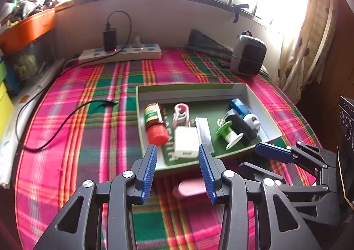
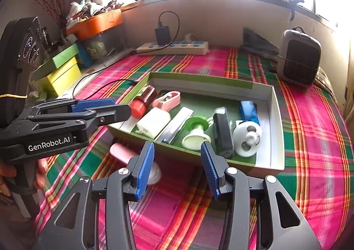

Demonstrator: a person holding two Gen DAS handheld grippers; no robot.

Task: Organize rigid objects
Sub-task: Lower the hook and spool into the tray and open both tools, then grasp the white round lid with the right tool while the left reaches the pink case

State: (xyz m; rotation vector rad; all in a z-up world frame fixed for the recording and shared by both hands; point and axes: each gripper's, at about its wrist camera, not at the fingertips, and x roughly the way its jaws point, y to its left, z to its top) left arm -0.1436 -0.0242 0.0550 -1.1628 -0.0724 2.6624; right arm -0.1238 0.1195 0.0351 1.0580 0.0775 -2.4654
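A shallow green-lined box (image 1: 190,88) (image 2: 276,117) sits on the plaid cloth. It holds a red-capped bottle (image 1: 154,125) (image 2: 141,101), a pink clip (image 1: 181,112) (image 2: 168,99), a white adapter (image 1: 185,143) (image 2: 153,122), a metal bar (image 1: 204,132), a green spool (image 1: 229,136) (image 2: 197,131), a black block (image 2: 223,132), a blue item (image 2: 249,110) and a white round toy (image 2: 246,139). A pink cylinder (image 1: 190,188) (image 2: 124,152) lies on the cloth before the box. My left gripper (image 1: 178,171) is open over it. My right gripper (image 2: 176,168) is open, just right of it.
A power strip (image 1: 120,53) with a black charger and cable lies at the back wall. A grey heater (image 1: 247,56) (image 2: 298,61) stands back right. Coloured boxes (image 2: 64,70) and an orange tray (image 2: 95,24) are at the left. A loose black cable (image 1: 66,121) crosses the cloth.
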